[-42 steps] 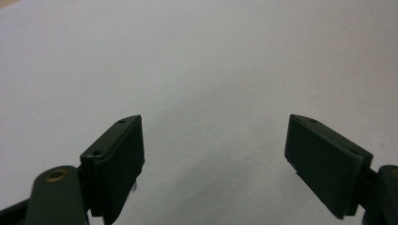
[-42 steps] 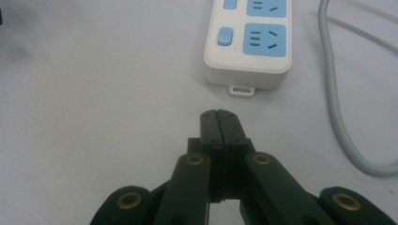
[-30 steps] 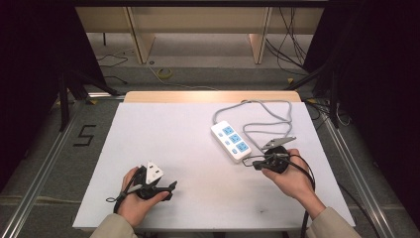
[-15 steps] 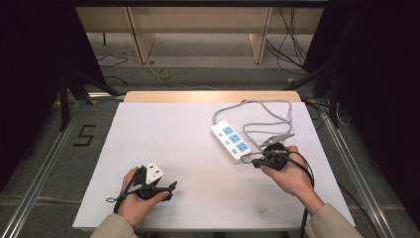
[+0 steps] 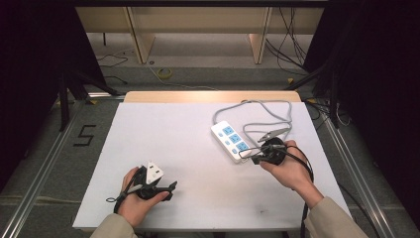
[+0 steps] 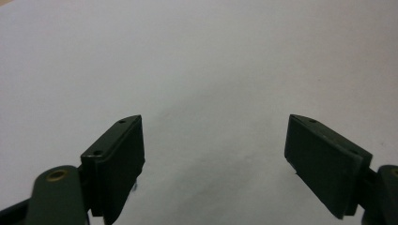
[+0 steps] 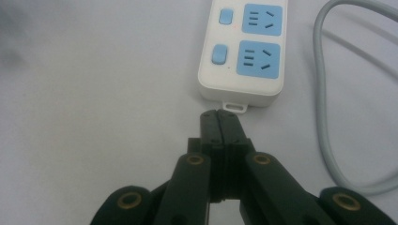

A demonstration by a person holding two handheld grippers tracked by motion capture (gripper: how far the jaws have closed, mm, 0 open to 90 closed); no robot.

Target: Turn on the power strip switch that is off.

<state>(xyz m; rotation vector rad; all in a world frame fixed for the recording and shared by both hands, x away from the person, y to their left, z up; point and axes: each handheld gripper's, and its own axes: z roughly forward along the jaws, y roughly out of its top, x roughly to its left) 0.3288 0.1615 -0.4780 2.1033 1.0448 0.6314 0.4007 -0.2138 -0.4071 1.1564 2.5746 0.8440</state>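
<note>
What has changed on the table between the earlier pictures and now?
Almost nothing. The right tongs crept slightly closer to the near end of the white power strip, shut, their tips at its small hanging tab. The left tongs stayed open over bare table. The strip and its grey cable did not move.

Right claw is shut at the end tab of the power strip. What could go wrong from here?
1. The shut right claw sits at the small hanging tab of the power strip; a push would likely slide the strip rather than grip it.
2. The grey cable loops loosely beside the strip, near that hand; it could snag or drag.
3. The left claw is open over bare table, far from the strip, so nothing braces it.
</note>
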